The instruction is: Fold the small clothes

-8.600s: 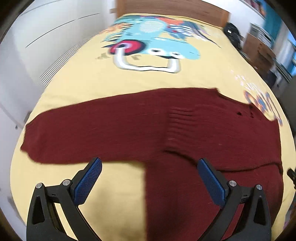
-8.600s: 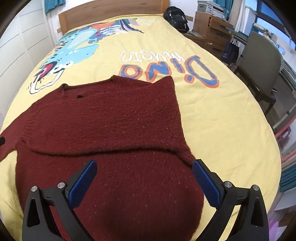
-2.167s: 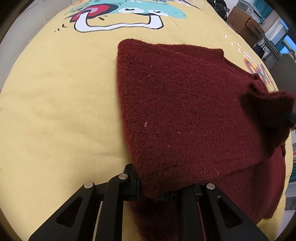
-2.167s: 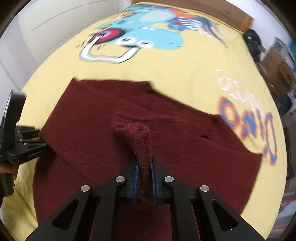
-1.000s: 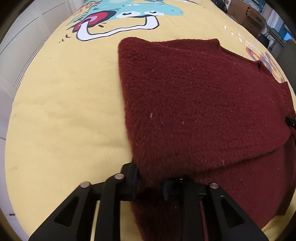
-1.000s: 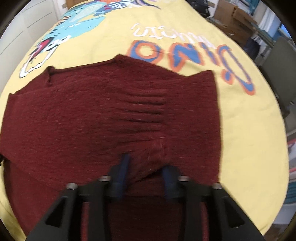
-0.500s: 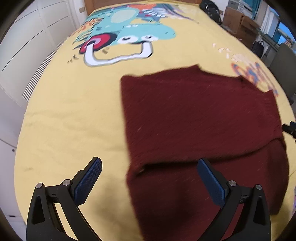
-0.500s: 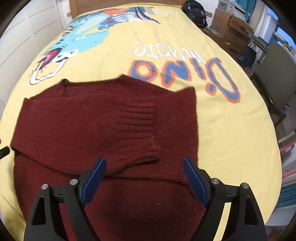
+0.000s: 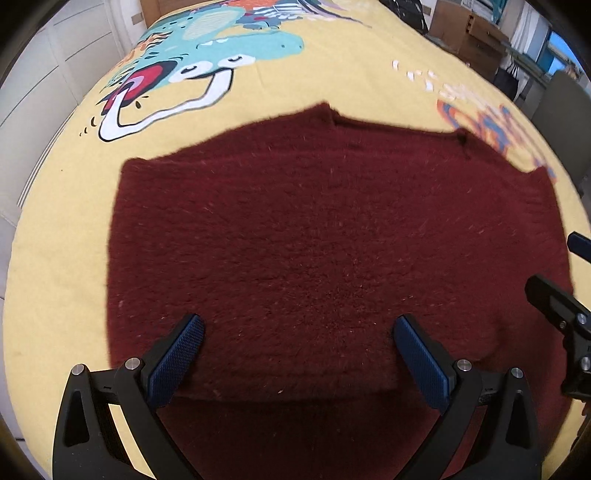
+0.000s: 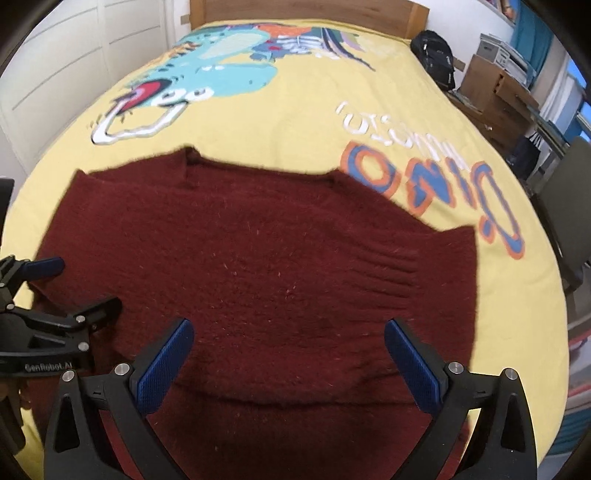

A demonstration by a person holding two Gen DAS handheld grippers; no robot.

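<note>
Maroon sweater (image 9: 332, 240) lies flat on the yellow bedspread (image 9: 66, 221), filling the centre of both wrist views. Both sleeves are folded in across the body; a ribbed cuff (image 10: 388, 269) shows right of centre in the right wrist view. The folded layer's lower edge runs across the bottom third of each frame, with more sweater below it.

Left gripper (image 9: 297, 350): jaws have just been opening, blue pads wide apart at the bottom of its frame, nothing clamped, only sweater beneath the gap.

Right gripper (image 10: 288, 354): jaws have just been opening, pads spread wide, nothing gripped, fabric below.

Each gripper shows in the other's view: the left at the left edge of the right wrist frame, the right at the right edge of the left wrist frame.

Dino print (image 10: 207, 85) sits in the upper left of the frame, orange-blue lettering (image 10: 436, 184) on the right. Wooden headboard (image 10: 306, 14) at the top, black backpack (image 10: 434, 55) in the upper right.
</note>
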